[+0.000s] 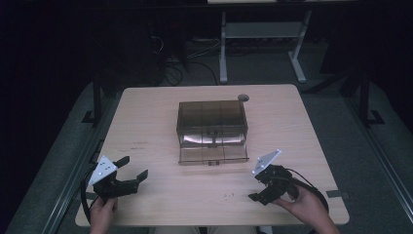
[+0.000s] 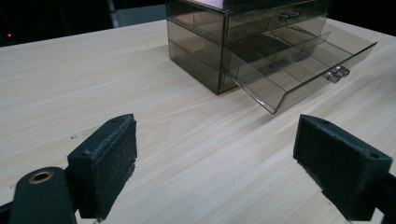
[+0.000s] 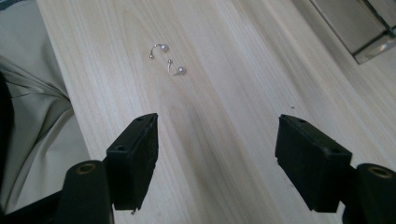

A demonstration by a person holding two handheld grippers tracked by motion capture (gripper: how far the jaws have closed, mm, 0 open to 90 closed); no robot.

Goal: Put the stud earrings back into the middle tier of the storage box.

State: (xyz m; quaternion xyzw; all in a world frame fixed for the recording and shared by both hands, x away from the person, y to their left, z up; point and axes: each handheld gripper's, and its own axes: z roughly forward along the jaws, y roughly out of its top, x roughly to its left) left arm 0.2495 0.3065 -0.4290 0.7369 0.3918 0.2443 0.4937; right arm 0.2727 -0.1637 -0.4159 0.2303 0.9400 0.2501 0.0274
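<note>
— Two earrings point(image 3: 166, 59) lie ahead of our right gripper point(image 3: 217, 140): small curved silver hooks, each with a pale bead, just beside each other on the table point(image 3: 243, 93) near its front edge.

— We see both grippers wide and empty; our left gripper point(image 2: 215, 154) faces the smoky box point(image 2: 243, 42) with its drawer point(image 2: 299, 70) pulled out.

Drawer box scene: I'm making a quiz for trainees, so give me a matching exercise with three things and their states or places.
Things:
1. bottom drawer
2. earrings
3. left gripper

States or places:
A. lying on the bare table near the front edge
B. pulled out of the smoky box, empty
C. jaws wide apart, holding nothing

Pairs: 1-B, 2-A, 3-C
</note>
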